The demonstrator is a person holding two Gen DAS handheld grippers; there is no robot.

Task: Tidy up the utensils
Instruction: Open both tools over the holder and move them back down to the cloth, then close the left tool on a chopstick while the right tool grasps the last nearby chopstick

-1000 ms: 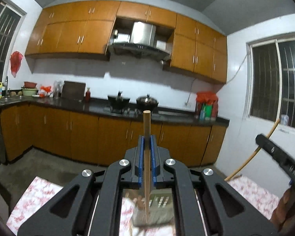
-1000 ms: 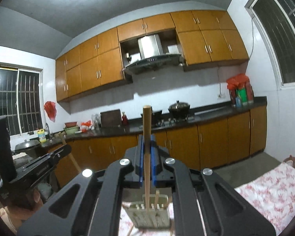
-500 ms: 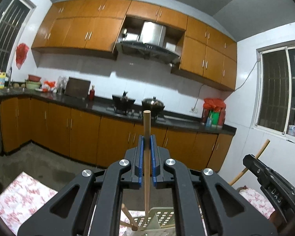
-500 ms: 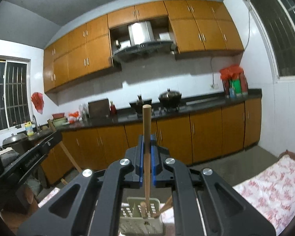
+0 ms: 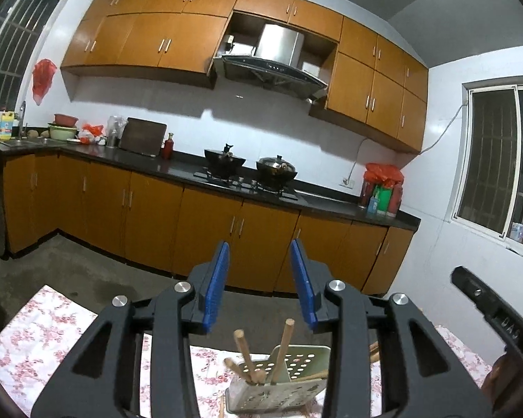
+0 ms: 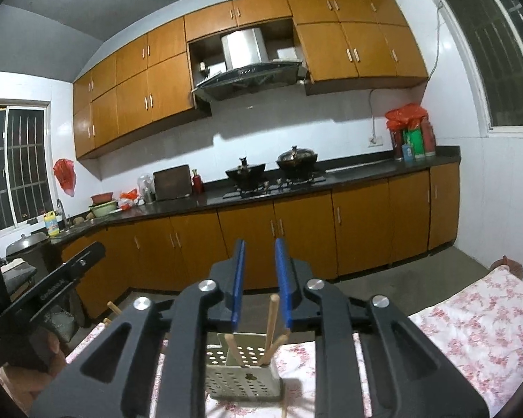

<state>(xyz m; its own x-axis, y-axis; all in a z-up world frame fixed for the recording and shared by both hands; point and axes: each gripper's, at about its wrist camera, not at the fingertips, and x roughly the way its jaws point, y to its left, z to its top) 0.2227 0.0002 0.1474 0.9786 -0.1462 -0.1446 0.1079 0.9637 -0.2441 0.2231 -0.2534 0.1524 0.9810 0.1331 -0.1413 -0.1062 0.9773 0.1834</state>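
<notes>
A pale green perforated utensil holder (image 5: 289, 383) stands on the floral tablecloth (image 5: 45, 334); it also shows in the right wrist view (image 6: 242, 372). Several wooden chopsticks (image 5: 283, 348) stand or lean inside it, also seen in the right wrist view (image 6: 272, 324). My left gripper (image 5: 259, 285) is open and empty above the holder. My right gripper (image 6: 259, 278) is open and empty above the holder from the other side. Each gripper's body shows at the edge of the other's view.
The table has a floral cloth (image 6: 477, 327). A loose chopstick (image 6: 113, 308) shows at the left of the right wrist view. Kitchen cabinets, a stove with pots (image 5: 247, 167) and a counter line the far wall. Windows are on both sides.
Both grippers held a chopstick upright over the holder; both have opened and the chopsticks now stand in the holder.
</notes>
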